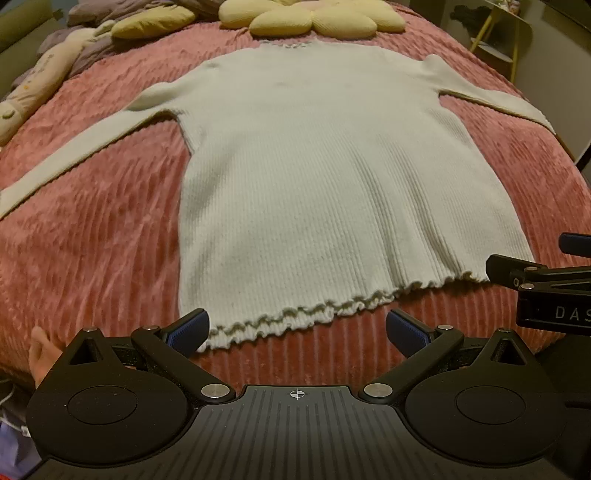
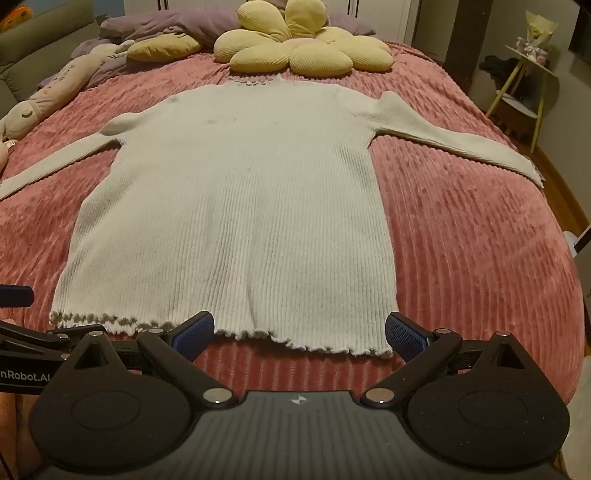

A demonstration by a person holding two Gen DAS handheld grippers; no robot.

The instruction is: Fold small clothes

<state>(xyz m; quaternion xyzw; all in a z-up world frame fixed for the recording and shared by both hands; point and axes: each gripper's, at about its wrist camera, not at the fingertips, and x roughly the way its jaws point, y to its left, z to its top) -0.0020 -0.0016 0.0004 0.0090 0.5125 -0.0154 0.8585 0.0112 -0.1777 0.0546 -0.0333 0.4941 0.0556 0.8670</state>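
A cream ribbed long-sleeved sweater [image 1: 314, 177] lies flat on the pink bedspread [image 1: 92, 240], collar far, frilled hem near, both sleeves spread out to the sides. It also shows in the right wrist view [image 2: 240, 206]. My left gripper [image 1: 297, 328] is open and empty just in front of the hem's left part. My right gripper [image 2: 299, 332] is open and empty at the hem's right part. Each gripper shows at the edge of the other's view: the right gripper [image 1: 543, 280], the left gripper [image 2: 22, 325].
A yellow flower cushion [image 2: 295, 48] lies beyond the collar. A long plush toy [image 2: 55, 88] and purple pillows [image 2: 177, 26] lie at the far left. A small yellow-legged side table [image 2: 524, 88] stands right of the bed. The pink bedspread [image 2: 480, 240] drops off at the right.
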